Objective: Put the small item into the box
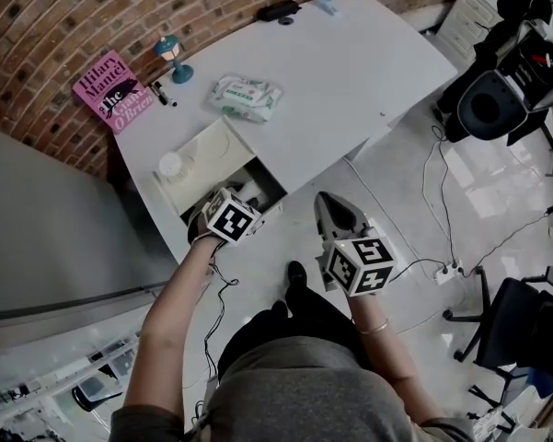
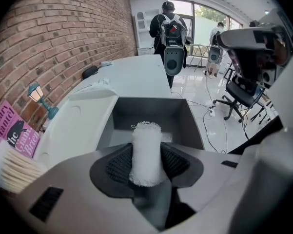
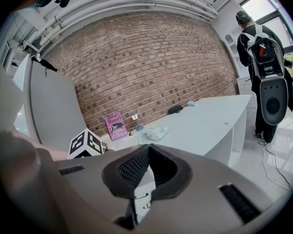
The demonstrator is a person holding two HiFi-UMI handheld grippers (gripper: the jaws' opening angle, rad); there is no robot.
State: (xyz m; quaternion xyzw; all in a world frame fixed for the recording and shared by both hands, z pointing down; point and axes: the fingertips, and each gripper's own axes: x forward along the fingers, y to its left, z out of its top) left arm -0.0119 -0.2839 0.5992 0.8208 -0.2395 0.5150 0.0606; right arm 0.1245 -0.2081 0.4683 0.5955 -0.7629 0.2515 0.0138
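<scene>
While the left gripper (image 1: 244, 196) is pinching the white gauze roll (image 2: 146, 152) upright between its jaws, the grey box (image 2: 136, 113) is lying open just beyond them. The placing step looks under way: lowering, then releasing. The right gripper (image 3: 147, 152) is idling, jaws together, empty.

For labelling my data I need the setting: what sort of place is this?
Most likely an office or workroom: a long white desk against a brick wall, a swivel office chair, and cables with a power strip on the floor.
</scene>
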